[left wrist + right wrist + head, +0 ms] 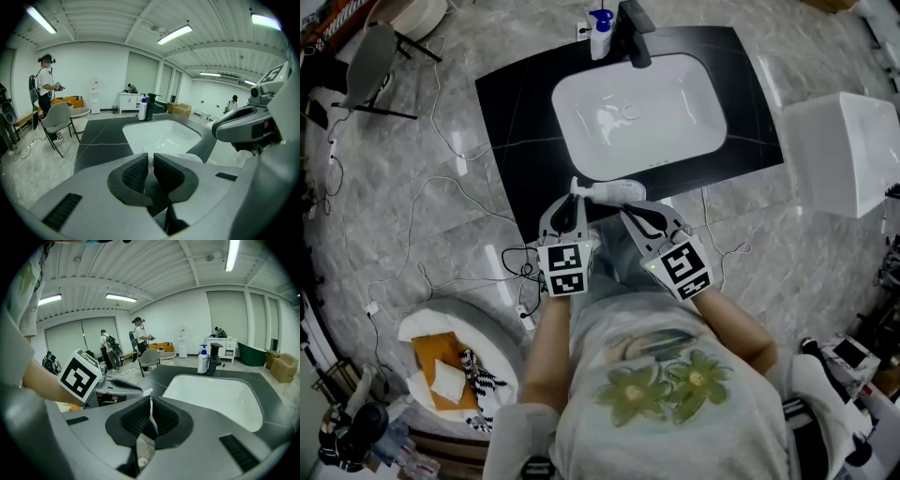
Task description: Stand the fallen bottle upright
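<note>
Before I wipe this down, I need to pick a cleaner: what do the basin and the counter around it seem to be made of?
Basin: looks like glazed white ceramic, glossy, with bright light reflections. Counter: black, low-sheen, crossed by thin pale lines, so probably stone or a stone-look slab; which, I cannot tell.

Basin (637, 117) lies open — faucet (635, 36) and soap bottle (600, 33) behind, fallen bottle (614, 192) before.
</note>
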A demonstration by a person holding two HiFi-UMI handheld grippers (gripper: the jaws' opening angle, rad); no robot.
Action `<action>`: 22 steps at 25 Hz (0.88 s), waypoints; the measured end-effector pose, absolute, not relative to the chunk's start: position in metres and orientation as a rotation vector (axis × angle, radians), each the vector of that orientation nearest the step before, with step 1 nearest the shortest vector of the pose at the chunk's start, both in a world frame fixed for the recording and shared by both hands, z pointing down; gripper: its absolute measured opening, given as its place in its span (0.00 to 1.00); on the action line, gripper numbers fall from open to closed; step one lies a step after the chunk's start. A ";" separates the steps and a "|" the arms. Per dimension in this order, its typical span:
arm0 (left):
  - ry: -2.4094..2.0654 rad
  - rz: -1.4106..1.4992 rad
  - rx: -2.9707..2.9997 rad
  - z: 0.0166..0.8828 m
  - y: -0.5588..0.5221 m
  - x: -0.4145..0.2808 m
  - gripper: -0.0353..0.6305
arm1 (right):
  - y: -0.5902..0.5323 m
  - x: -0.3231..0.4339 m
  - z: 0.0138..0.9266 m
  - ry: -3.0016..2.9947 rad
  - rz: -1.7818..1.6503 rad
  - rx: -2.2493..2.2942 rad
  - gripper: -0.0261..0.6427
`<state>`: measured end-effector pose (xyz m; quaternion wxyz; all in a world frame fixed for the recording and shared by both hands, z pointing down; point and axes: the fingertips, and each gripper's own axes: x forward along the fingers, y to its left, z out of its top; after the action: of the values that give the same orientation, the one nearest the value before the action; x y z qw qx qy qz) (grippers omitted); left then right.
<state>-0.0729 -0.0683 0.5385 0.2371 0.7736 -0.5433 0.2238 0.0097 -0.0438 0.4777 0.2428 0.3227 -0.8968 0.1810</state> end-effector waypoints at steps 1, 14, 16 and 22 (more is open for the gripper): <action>-1.488 0.615 2.121 0.538 -0.068 -0.073 0.13 | -0.043 0.011 0.478 -2.450 0.494 0.887 0.10; -1.485 0.598 2.113 0.537 -0.069 -0.073 0.12 | -0.047 0.003 0.501 -2.351 0.427 0.765 0.15; -1.494 0.587 2.112 0.535 -0.070 -0.073 0.12 | -0.051 -0.002 0.503 -2.349 0.399 0.722 0.23; -1.502 0.621 2.131 0.538 -0.077 -0.072 0.08 | -0.061 -0.016 0.518 -2.301 0.295 0.570 0.31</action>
<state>-0.0725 -0.0770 0.5379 0.2288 0.7740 -0.5455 0.2256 -0.0160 -0.0612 0.5176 0.3676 0.2220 -0.8958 0.1149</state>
